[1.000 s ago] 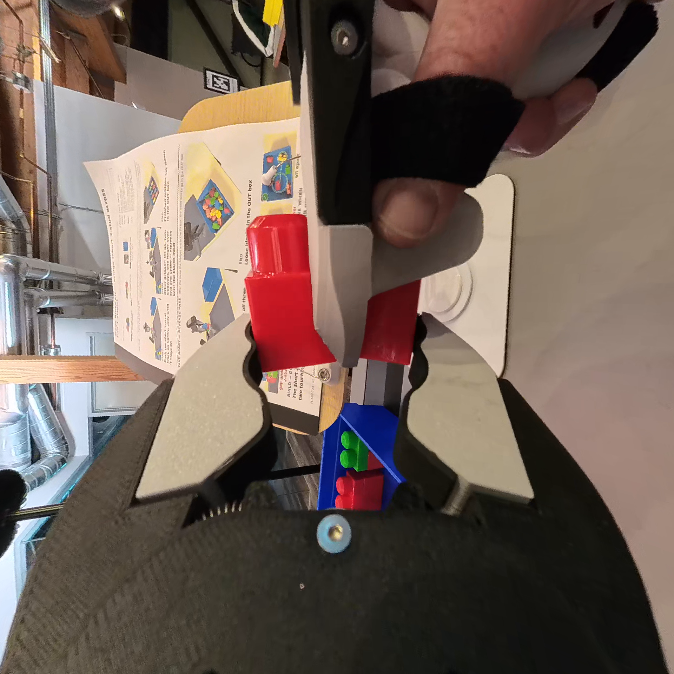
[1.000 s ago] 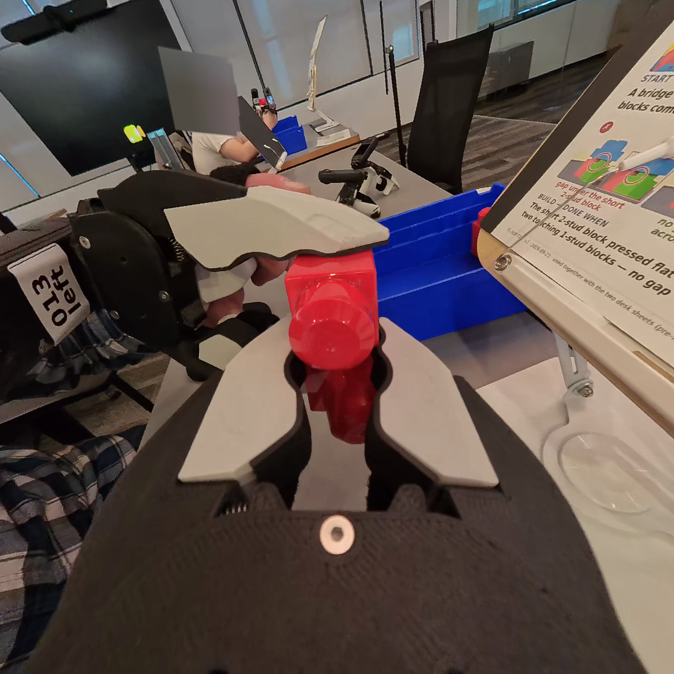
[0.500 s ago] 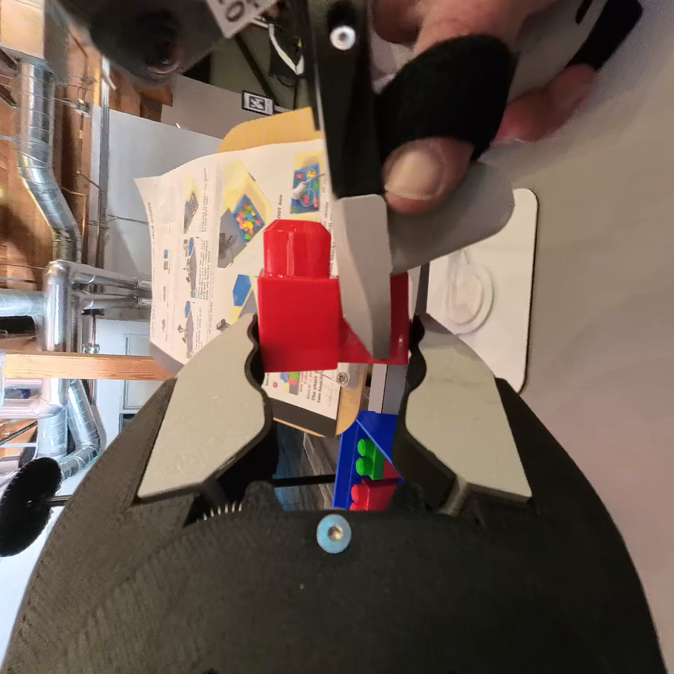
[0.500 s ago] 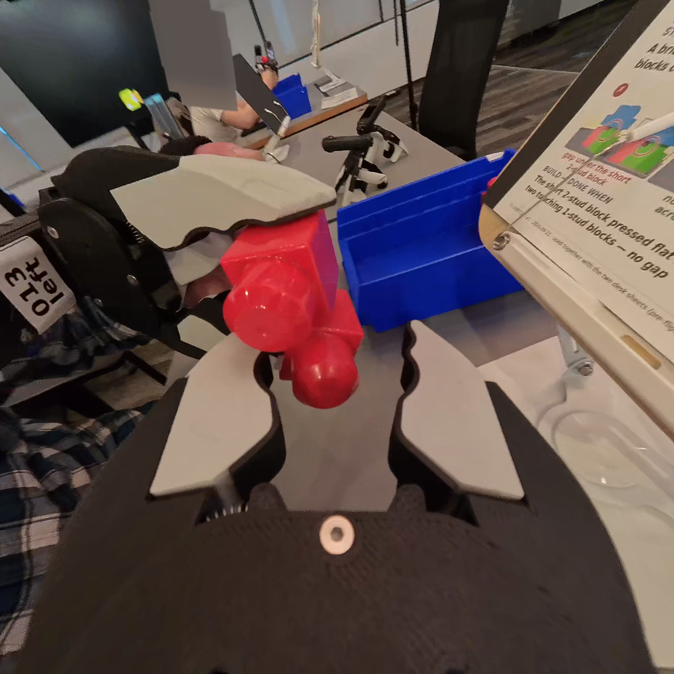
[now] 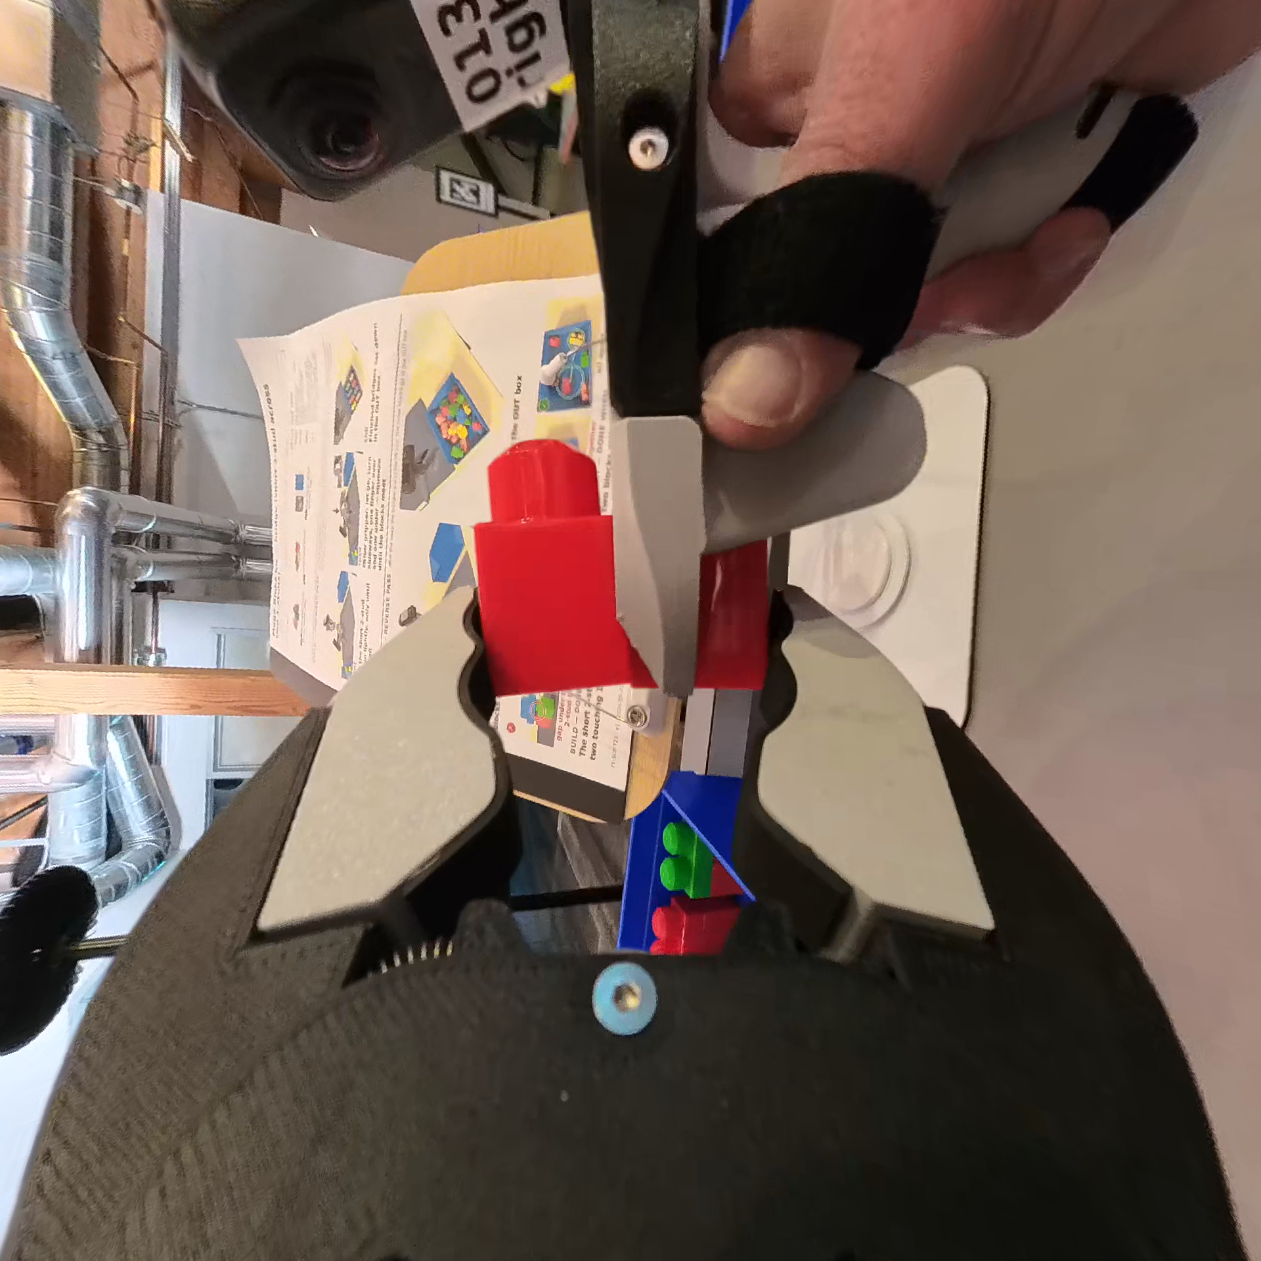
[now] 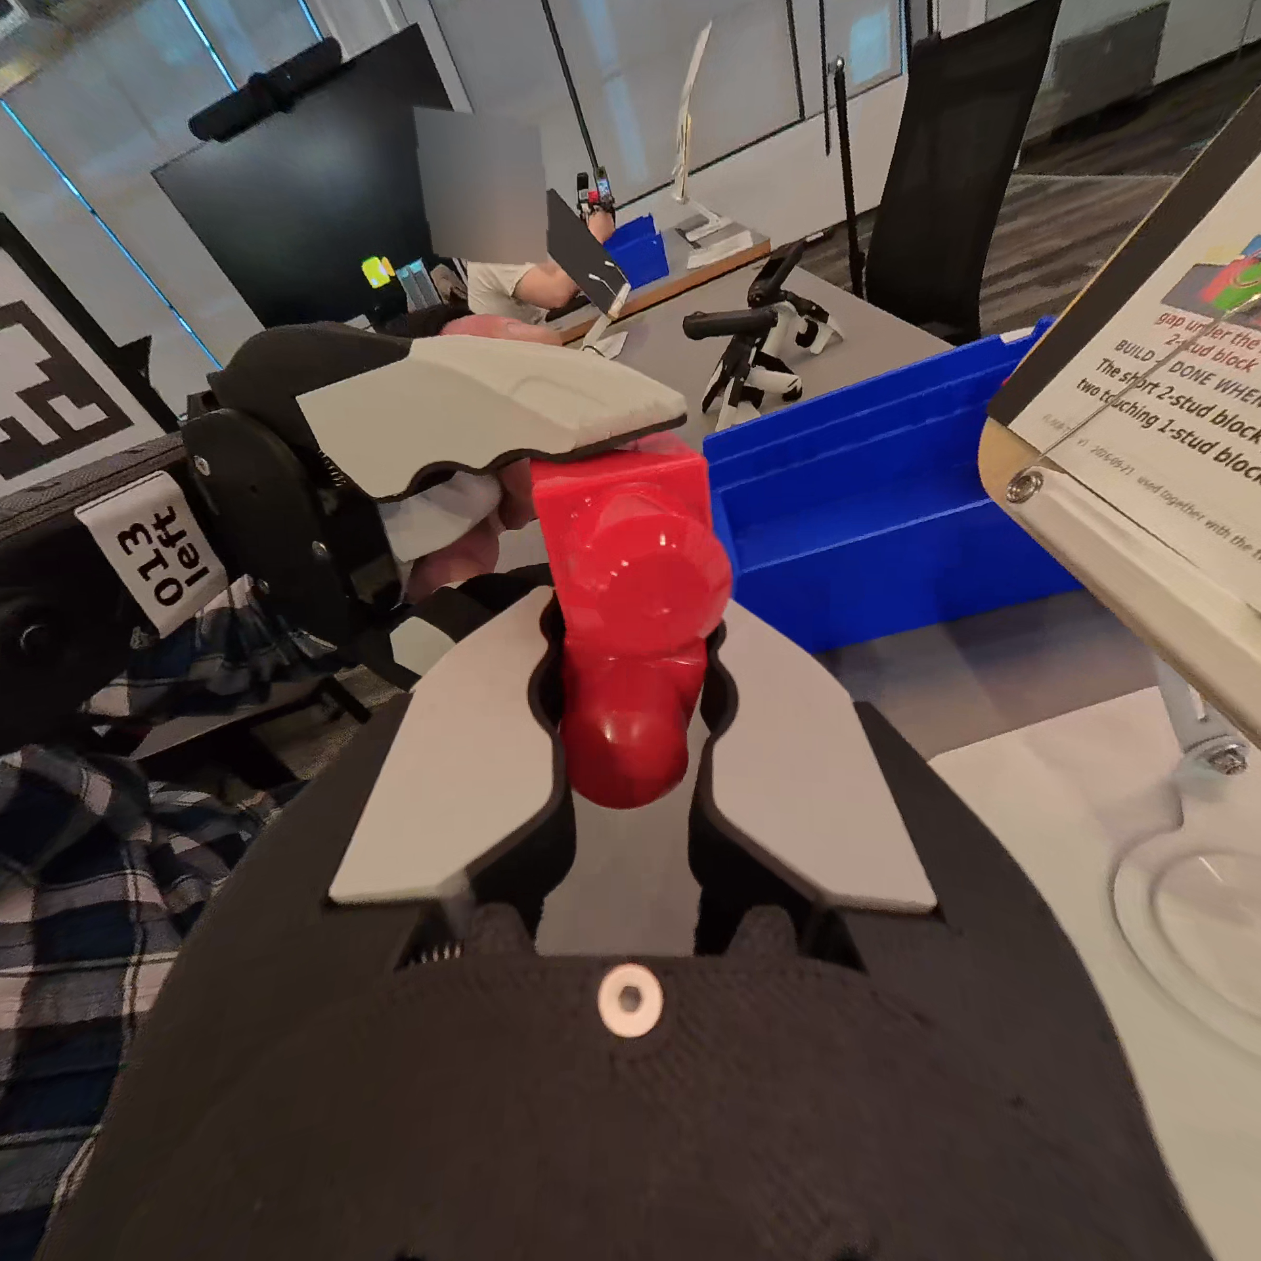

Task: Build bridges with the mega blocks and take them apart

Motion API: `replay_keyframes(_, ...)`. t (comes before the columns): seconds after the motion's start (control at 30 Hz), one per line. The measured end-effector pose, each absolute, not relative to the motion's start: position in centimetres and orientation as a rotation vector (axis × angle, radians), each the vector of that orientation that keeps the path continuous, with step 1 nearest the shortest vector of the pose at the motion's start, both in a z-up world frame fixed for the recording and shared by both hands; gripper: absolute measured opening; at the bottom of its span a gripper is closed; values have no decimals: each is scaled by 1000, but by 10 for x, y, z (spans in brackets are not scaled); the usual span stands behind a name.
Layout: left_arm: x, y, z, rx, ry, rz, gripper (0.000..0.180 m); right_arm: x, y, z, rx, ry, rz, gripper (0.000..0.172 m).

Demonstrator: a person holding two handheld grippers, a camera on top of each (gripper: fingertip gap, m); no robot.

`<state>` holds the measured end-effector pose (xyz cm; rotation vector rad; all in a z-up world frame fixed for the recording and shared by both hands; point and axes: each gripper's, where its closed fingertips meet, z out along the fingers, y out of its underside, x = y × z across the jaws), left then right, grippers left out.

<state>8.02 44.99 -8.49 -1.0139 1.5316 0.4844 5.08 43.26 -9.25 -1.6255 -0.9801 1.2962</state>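
Two red one-stud blocks (image 5: 546, 587) sit side by side in the air, studs pointing the same way. My left gripper (image 5: 628, 634) is shut across the pair, one pad on each outer side. In the right wrist view its upper finger (image 6: 491, 409) lies on the upper red block (image 6: 634, 532); its lower finger is hidden. My right gripper (image 6: 631, 655) is shut on the red blocks from the stud side, pads pressed on both flanks. In the left wrist view one of its fingers (image 5: 655, 559) lies across the seam between the two blocks.
A blue bin (image 6: 853, 518) stands just behind the blocks. A second blue bin (image 5: 641, 866) holds green and red blocks. An instruction sheet on a tilted board (image 6: 1160, 423) is at the right, above a white mat (image 6: 1023, 853). A person sits at a far desk. Less than 4 cm separates the two grippers' tips.
My right gripper opened and let go of the red blocks half a second ago, then closed on them again. My left gripper kept its hold throughout.
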Motion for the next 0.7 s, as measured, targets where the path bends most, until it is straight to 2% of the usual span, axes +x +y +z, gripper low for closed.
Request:
replay_keyframes(0.37,83,449,-85,-962,1560,483,77,51,432,-91,-1602,-978,1331,38)
replay_keyframes(0.57,87,441,-89,-932,1597,454,76,55,428,-76,-1519,-896,1584,41)
replay_keyframes(0.7,89,441,-95,-954,1599,432,76,56,427,-83,-1544,-945,1559,39)
